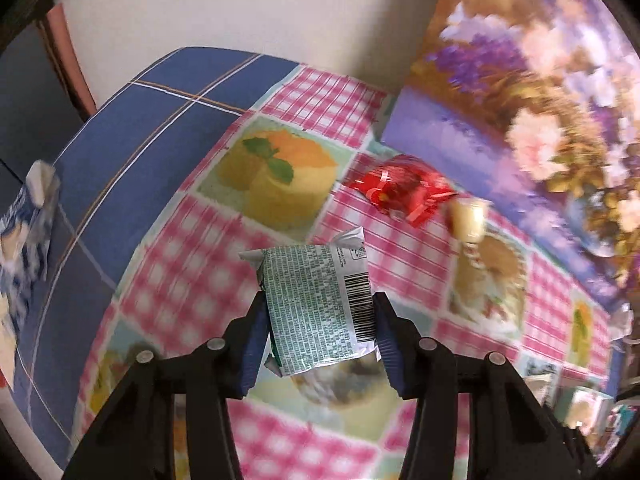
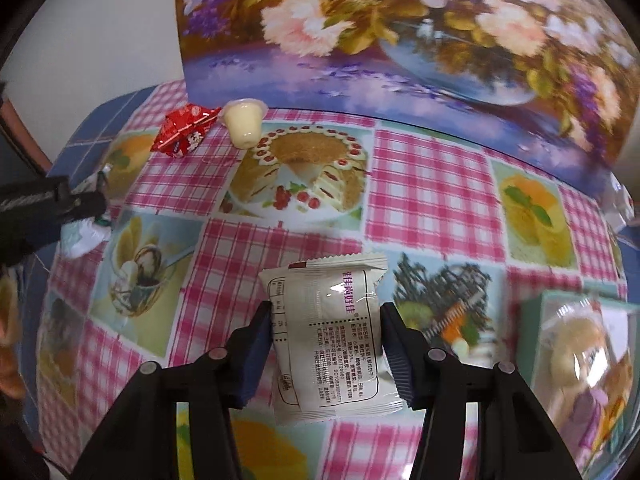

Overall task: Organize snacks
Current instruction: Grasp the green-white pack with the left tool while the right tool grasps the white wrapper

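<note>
left wrist view: left tongs (image 1: 320, 320) pinching a green-print snack packet (image 1: 320, 304), held above the table (image 1: 192, 280)
beyond it: red wrapper (image 1: 400, 190) just beside a pudding cup (image 1: 466, 216), near the flower picture (image 1: 520, 100)
right wrist view: right tongs (image 2: 326, 344) pinching a white snack packet (image 2: 332, 340) over the table
far left: red wrapper (image 2: 184, 130) and pudding cup (image 2: 242, 122) side by side

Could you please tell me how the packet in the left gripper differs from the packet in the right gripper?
The left gripper's packet is covered in dense green print with a barcode along one edge; the right gripper's packet is cream-white with purple lettering and a boxed text panel. The left packet looks crumpled, the right one flatter with crimped ends. Both are sealed snack packets clamped between blue-padded fingers above the checked tablecloth.
</note>
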### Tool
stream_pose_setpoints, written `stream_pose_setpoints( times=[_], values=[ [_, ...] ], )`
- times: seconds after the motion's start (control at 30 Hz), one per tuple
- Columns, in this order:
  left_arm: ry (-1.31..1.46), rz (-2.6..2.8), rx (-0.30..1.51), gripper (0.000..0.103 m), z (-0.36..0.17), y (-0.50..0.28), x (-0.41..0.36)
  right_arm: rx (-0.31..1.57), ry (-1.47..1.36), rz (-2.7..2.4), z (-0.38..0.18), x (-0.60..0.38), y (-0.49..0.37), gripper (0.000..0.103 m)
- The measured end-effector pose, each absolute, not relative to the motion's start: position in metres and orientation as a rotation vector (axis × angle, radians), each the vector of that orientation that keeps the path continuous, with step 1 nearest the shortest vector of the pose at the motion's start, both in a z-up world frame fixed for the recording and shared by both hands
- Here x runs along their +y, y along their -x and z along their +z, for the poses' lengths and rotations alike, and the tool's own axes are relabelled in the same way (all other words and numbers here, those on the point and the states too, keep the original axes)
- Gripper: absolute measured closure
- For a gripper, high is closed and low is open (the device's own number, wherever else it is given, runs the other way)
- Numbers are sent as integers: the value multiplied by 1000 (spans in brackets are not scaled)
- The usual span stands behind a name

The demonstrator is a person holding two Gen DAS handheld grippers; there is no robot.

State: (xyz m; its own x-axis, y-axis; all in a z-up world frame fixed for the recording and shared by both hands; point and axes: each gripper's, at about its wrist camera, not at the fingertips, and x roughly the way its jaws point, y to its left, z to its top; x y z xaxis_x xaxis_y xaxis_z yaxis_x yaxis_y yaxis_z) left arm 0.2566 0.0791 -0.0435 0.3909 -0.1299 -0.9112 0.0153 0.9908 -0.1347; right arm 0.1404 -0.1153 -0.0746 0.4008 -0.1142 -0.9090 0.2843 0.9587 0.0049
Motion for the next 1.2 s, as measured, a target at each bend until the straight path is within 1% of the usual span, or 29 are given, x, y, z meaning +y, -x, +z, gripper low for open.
stream_pose_setpoints(
  times=[0.2, 0.4, 0.7, 1.0, 1.2],
  values=[
    [164, -110, 1105, 51, -8, -205, 64, 1109, -228, -282, -53, -125, -107, 47],
    [186, -149, 1064, 51, 17, -165, 37, 1069, -297, -351, -32, -149, -72, 47],
    [135, -264, 1036, 51, 32, -104, -32, 997, -411, -511, -2, -220, -10, 47],
    [-20, -416, 998, 51, 38, -56, -112, 945, -520, -679, 12, -292, 46, 47],
    [-87, -517, 993, 51, 36, -34, -152, 917, -579, -750, 17, -329, 76, 47]
  ],
)
